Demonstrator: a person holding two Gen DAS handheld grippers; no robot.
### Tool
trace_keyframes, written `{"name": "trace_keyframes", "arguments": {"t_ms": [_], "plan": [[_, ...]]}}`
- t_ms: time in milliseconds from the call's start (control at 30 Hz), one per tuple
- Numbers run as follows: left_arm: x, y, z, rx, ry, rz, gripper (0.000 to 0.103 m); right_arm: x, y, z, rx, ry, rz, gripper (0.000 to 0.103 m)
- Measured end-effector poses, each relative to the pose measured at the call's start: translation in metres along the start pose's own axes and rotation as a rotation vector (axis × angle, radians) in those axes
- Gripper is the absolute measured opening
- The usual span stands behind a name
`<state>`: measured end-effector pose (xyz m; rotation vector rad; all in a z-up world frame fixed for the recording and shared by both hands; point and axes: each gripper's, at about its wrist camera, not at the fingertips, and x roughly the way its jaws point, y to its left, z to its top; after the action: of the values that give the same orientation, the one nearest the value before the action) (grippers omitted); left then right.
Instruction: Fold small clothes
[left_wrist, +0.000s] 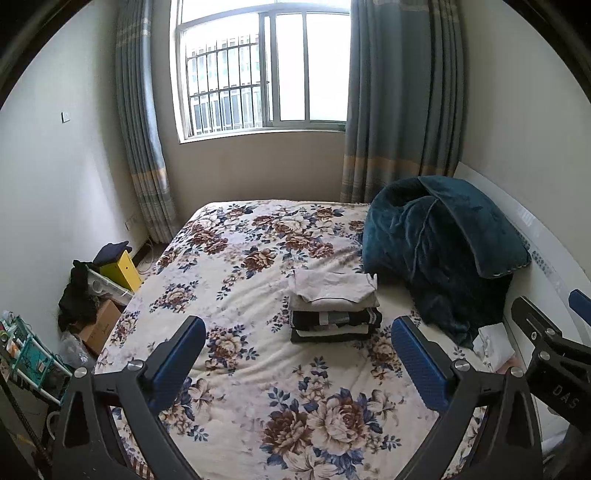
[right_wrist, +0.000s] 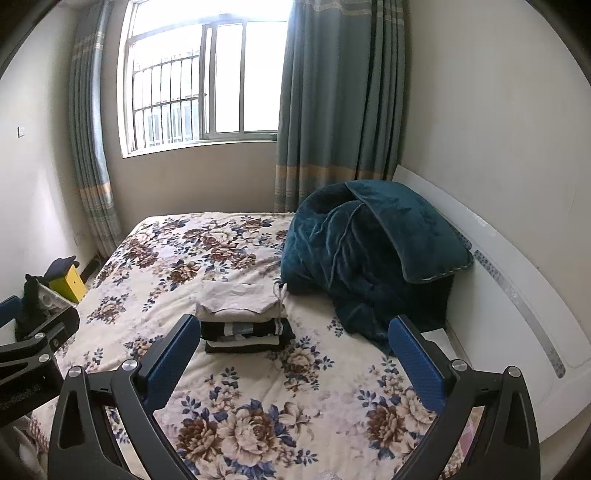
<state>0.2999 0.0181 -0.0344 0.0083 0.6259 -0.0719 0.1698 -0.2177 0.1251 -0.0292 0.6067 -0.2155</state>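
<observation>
A stack of folded clothes (left_wrist: 334, 308) sits on the floral bedspread (left_wrist: 240, 280), beige pieces on top, black and white ones below. It also shows in the right wrist view (right_wrist: 243, 317). My left gripper (left_wrist: 299, 349) is open and empty, held above the bed short of the stack. My right gripper (right_wrist: 291, 347) is open and empty too, just short of the stack. A crumpled white garment (left_wrist: 493, 341) lies at the bed's right edge by the headboard. The right gripper's body (left_wrist: 554, 354) shows at the right of the left wrist view.
A dark teal blanket (left_wrist: 439, 240) is heaped at the back right against the white headboard (right_wrist: 517, 295). A window and curtains stand behind the bed. Boxes, a yellow box (left_wrist: 122, 271) and dark clothes lie on the floor at the left.
</observation>
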Motion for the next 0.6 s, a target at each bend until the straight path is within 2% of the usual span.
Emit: {"name": "trace_keyframes", "arguments": {"t_ms": [600], "plan": [[-0.0109,0.0006,0.0073,-0.002,-0.021,0.007,0.103,-0.0035,0.0018,0.0075,-0.007,-0.02,0.011,0.103]]}}
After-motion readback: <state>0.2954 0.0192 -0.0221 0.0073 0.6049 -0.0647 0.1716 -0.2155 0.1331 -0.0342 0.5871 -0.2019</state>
